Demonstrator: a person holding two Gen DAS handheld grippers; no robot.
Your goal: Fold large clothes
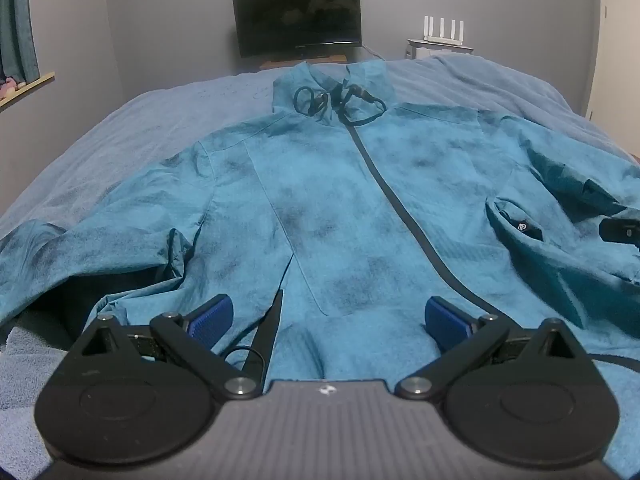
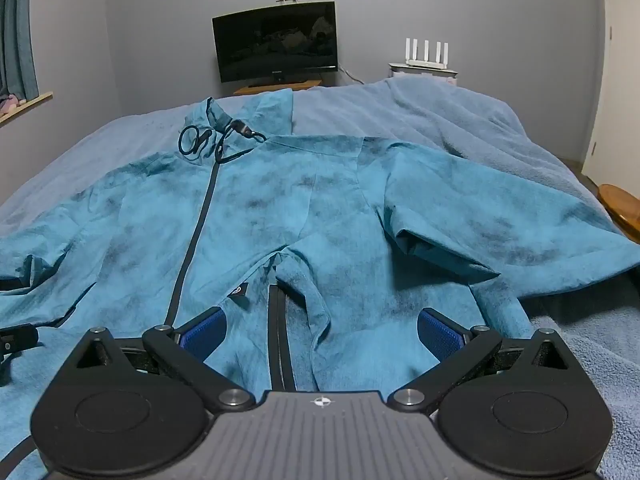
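Both grippers hung with their jaws spread wide and nothing between the blue pads: the left gripper (image 1: 326, 318) over the hem of the jacket on its own side, the right gripper (image 2: 322, 330) over the hem on the other side, each tilted down toward the cloth. Whether the pads brushed the fabric could not be told.

Largest in view was the bed (image 1: 168, 120), covered in a pale blue blanket (image 2: 460, 128) that bunched into folds on the right. On it lay the teal jacket (image 1: 340, 200), spread front-up with the collar toward the far wall and the hem nearest the cameras. Its left sleeve (image 1: 80, 248) ran out crumpled to the left of the left wrist view; its right sleeve (image 2: 500, 216) stretched toward the bed's right edge. A dark zipper (image 1: 396, 196) ran from collar to hem, closed along its length. At the collar, black drawcords (image 2: 196, 140) lay looped on the cloth.

Beyond the bed a dark monitor (image 2: 276, 42) stood on a wooden stand against the grey wall, and to its right a white router (image 2: 426, 54) with upright antennas sat on a white box. A curtain (image 1: 16, 20) hung at the left edge.
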